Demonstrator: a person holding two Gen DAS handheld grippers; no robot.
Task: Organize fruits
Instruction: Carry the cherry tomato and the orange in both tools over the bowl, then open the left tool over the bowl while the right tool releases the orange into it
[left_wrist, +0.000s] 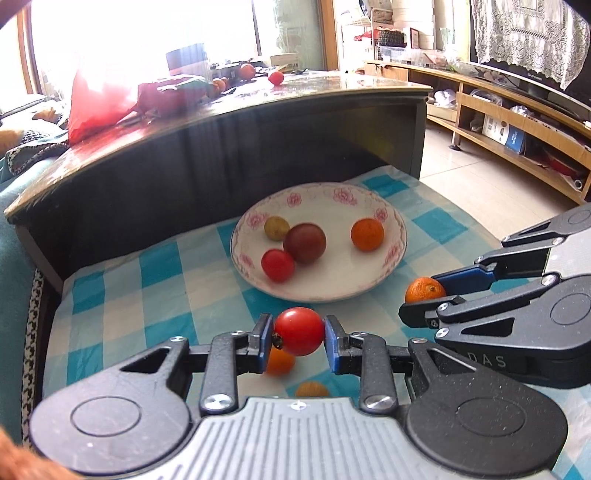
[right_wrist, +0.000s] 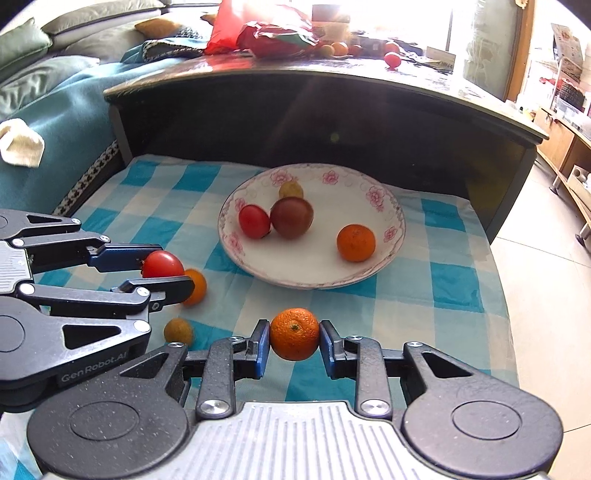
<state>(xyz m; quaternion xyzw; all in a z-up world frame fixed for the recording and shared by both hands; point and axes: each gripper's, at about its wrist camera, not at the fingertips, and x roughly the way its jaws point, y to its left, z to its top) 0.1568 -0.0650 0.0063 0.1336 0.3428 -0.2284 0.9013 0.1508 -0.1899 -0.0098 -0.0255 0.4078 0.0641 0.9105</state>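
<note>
a: fruits so far: four in the flowered plate (right_wrist: 384, 254), namely a red tomato (right_wrist: 254, 221), a dark tomato (right_wrist: 291, 216), a yellowish one (right_wrist: 291, 189) and an orange (right_wrist: 356, 238).

b: and the grippers?

a: left gripper (left_wrist: 299, 338) is clamped on a red tomato (left_wrist: 299, 331), right gripper (right_wrist: 294, 336) on a small orange (right_wrist: 294, 334), both hanging over the checked cloth (right_wrist: 424, 295) near the plate's front rim.

b: what's left?

a: those two need setting down in the plate, i'd judge, plus two on the cloth: an orange one (right_wrist: 195, 287) and a brownish one (right_wrist: 178, 331). so eight altogether, half done.
</note>
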